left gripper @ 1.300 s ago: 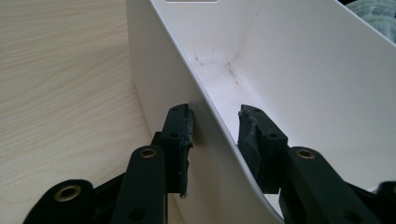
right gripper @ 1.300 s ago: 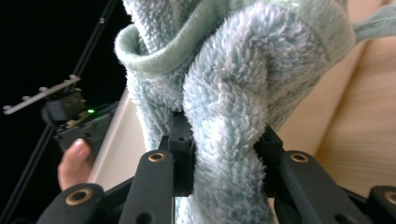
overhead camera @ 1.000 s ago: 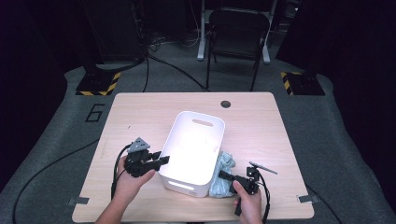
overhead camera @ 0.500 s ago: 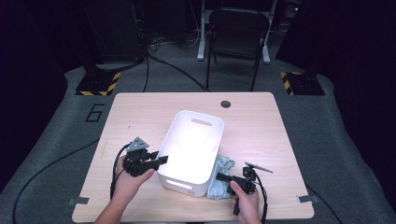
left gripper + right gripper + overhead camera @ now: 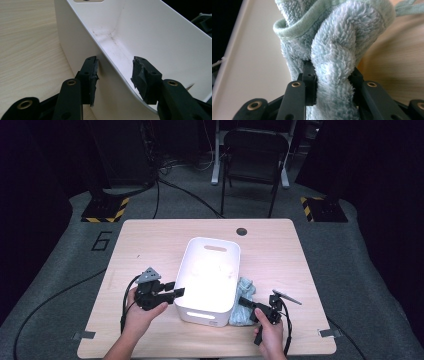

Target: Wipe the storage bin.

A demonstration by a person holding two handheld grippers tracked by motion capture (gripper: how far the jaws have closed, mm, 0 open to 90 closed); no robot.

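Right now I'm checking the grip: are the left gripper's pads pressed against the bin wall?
No, in the left gripper view the pads stand apart on either side of the bin's rim with gaps showing.

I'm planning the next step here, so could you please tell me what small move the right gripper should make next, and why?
Probably lift the fluffy light-blue towel up and over the rim of the white plastic bin. The right gripper is shut on the towel, which lies on the table against the bin's outer wall.

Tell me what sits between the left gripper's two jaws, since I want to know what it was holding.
The white bin's side wall and rim, seen in the left gripper view; the left gripper has just been opening.
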